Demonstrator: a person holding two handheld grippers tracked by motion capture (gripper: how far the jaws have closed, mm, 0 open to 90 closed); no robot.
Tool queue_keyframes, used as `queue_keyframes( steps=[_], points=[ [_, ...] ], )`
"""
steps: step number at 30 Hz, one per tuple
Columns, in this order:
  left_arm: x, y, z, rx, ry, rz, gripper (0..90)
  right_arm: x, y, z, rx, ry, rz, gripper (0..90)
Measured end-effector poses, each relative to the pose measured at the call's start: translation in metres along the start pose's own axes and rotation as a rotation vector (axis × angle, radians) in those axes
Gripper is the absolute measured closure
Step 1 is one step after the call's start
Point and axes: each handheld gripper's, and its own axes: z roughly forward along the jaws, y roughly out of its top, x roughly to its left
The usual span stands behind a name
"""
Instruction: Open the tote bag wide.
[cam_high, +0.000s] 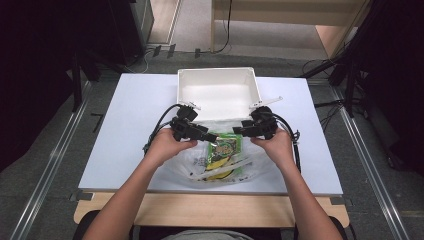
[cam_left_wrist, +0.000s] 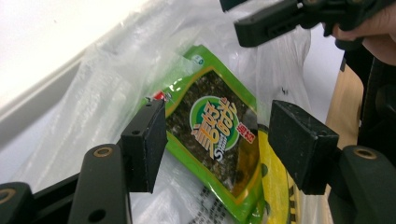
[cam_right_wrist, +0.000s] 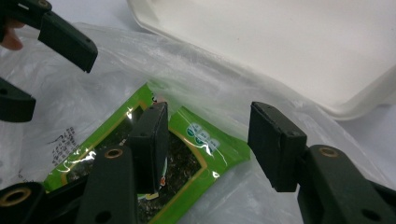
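Observation:
A clear plastic bag (cam_high: 200, 160) lies on the white table, holding a green snack packet (cam_high: 226, 146) and a yellow packet (cam_high: 220, 175). My left gripper (cam_high: 205, 134) is at the bag's far left edge and my right gripper (cam_high: 239, 131) at its far right, their tips facing each other. In the left gripper view the left gripper (cam_left_wrist: 222, 140) stands open above the green packet (cam_left_wrist: 205, 93), pads pressing nothing. The right gripper view shows the right gripper (cam_right_wrist: 212, 140) open too, over the packet's (cam_right_wrist: 187, 154) top corner and the bag film (cam_right_wrist: 84, 107).
A white bin (cam_high: 218, 71) stands just behind the bag, its rim (cam_right_wrist: 280, 46) close to my right gripper's jaws. The table (cam_high: 135, 125) has bare room left and right of the bag. The wooden front edge (cam_high: 210, 207) runs below the forearms.

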Motion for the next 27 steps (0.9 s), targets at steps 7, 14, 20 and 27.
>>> queue_keyframes(
  steps=[7, 14, 20, 27],
  points=[
    [0.005, 0.01, 0.003, 0.008, 0.011, 0.011, 32.8, 0.001, -0.011, -0.008, 0.009, -0.008, 0.011, 51.9],
    [0.008, 0.018, 0.006, 0.022, -0.002, 0.036, 49.6, 0.003, -0.021, -0.014, 0.017, -0.02, 0.015, 54.8],
    [0.007, 0.032, 0.013, 0.049, 0.006, 0.08, 76.8, 0.004, -0.029, -0.018, 0.01, -0.017, 0.019, 60.3],
    [0.001, 0.039, 0.028, 0.067, -0.024, 0.113, 90.0, 0.005, -0.038, -0.022, 0.001, -0.016, 0.043, 67.1]
  ],
)
